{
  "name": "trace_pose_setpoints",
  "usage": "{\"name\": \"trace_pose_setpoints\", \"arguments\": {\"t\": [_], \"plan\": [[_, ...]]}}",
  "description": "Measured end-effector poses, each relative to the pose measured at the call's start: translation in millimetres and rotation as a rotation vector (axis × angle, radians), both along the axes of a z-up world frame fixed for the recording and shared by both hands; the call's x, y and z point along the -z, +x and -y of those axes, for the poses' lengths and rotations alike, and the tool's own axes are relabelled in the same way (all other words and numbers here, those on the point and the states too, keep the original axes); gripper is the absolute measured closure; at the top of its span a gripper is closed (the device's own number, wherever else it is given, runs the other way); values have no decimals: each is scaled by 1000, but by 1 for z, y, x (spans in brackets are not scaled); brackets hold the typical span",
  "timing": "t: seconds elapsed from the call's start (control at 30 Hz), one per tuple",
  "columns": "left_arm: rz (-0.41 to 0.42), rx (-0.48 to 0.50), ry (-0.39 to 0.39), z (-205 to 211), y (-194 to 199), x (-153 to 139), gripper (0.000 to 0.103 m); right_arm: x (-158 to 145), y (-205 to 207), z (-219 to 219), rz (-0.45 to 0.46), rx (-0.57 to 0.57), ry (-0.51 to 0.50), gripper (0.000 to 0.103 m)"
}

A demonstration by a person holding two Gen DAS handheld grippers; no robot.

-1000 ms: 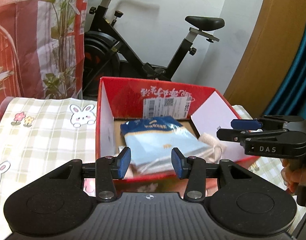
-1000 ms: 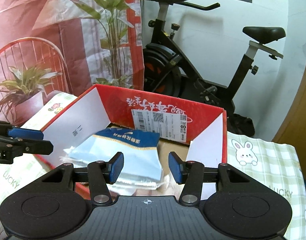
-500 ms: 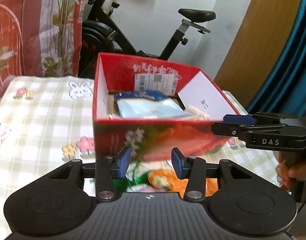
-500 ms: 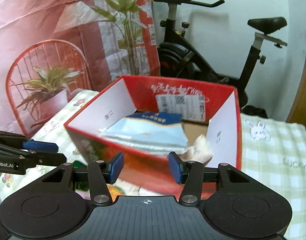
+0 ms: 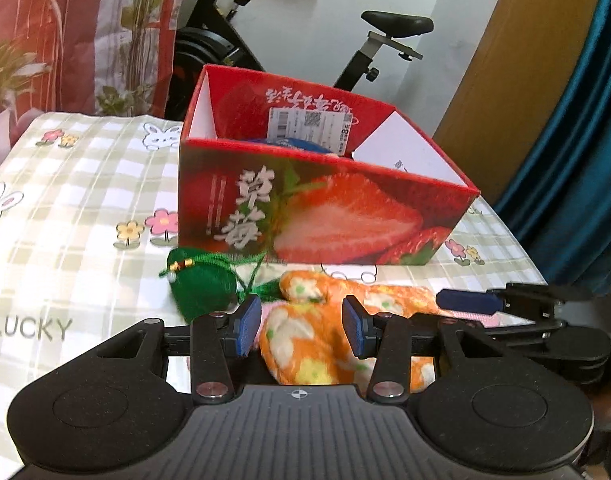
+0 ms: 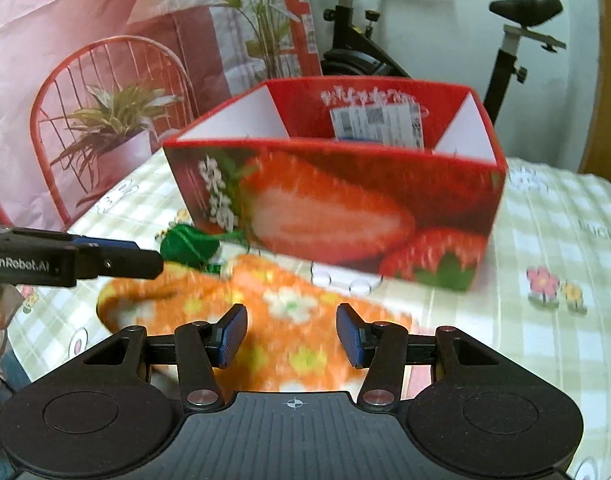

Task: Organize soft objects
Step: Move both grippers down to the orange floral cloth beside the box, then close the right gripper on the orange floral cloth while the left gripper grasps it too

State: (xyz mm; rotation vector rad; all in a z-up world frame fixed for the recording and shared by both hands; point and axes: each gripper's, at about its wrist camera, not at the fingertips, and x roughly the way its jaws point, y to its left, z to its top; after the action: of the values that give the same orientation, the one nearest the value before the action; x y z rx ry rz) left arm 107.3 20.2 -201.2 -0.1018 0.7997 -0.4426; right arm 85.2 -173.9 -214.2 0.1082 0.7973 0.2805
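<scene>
Your left gripper (image 5: 301,330) sits low and level, its blue-padded fingers (image 5: 249,330) spread wide with nothing clamped between them. Your right gripper (image 6: 291,338) is level too, its fingers (image 6: 351,340) equally parted and gripping nothing. The two point forward side by side, each one's tips showing at the edge of the other's view.

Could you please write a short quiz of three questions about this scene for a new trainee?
1. True or false: the orange flowered soft cloth lies inside the red strawberry-print cardboard box.
2. Which item lies beside the cloth on the checked tablecloth? A. green tasselled pouch B. yellow sponge C. white cup
3. Fill in: the fingers of the left gripper and the right gripper are both ____.

Key: 1 false; 2 A; 3 open.
</scene>
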Motion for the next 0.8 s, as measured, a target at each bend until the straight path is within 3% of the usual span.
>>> {"name": "trace_pose_setpoints", "arguments": {"t": [0.27,0.8], "plan": [[-21,-21,-36,1,-11,14,57,27,-20,-6,7,10,-23,55],[-46,-32,-33,-1,-20,45,61,43,-33,-1,75,2,0,54]]}}
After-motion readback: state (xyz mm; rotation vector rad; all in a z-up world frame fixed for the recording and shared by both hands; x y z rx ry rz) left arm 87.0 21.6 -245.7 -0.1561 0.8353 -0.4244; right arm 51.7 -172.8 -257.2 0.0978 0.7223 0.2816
